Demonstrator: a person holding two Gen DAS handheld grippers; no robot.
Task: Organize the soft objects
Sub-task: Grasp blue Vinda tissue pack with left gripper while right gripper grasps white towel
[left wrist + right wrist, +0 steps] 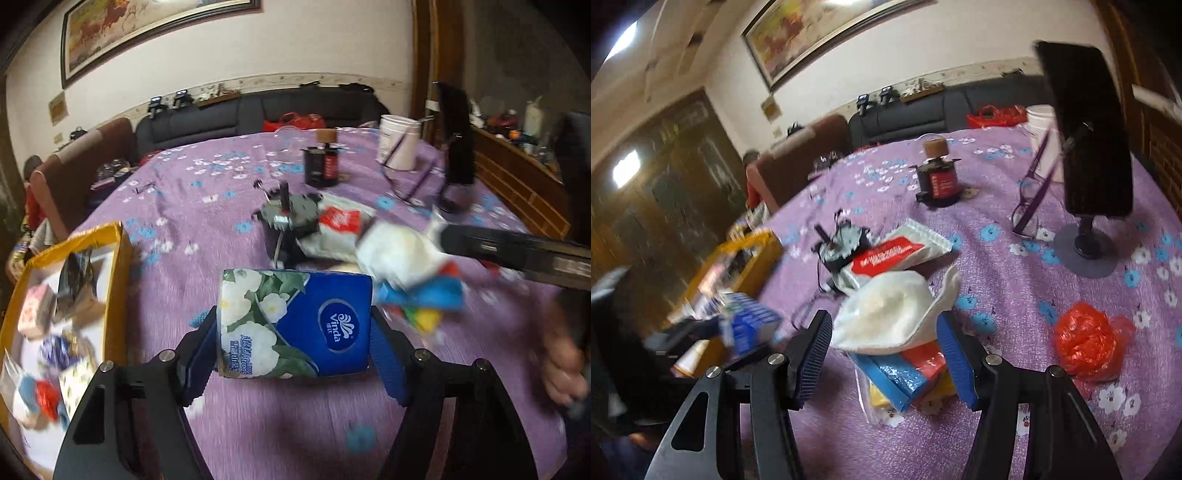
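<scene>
In the left wrist view, the left gripper (293,350) fills the lower centre of the frame, and its two blue pads press against the sides of a blue tissue pack (295,323) printed with white flowers, so the jaws are pinching that pack. The pack sits in the middle of the frame above the purple flowered tablecloth (207,206). At the left edge lies a yellow box (122,254) with small packets and wrappers inside it. Just right of the tissue pack a white pouch (397,254) lies over a bag of coloured sponges (424,299), both blurred, and the black body of the other gripper reaches in from the right edge.

In the right wrist view, the right gripper (884,354) stands in the lower centre with its jaws spread wide. The white pouch (886,314) lies between the two blue pads, on top of the bag of coloured sponges (905,373); whether either pad touches the pouch is unclear. Above it, toward the centre, is a red and white packet (897,253) beside a small black gadget (838,243). A crumpled red plastic bag (1086,341) rests at the lower right. A phone on a stand (1086,133) rises at the upper right, with purple glasses (1030,195) just left of it. The tissue pack (750,325) shows blurred at the left.
</scene>
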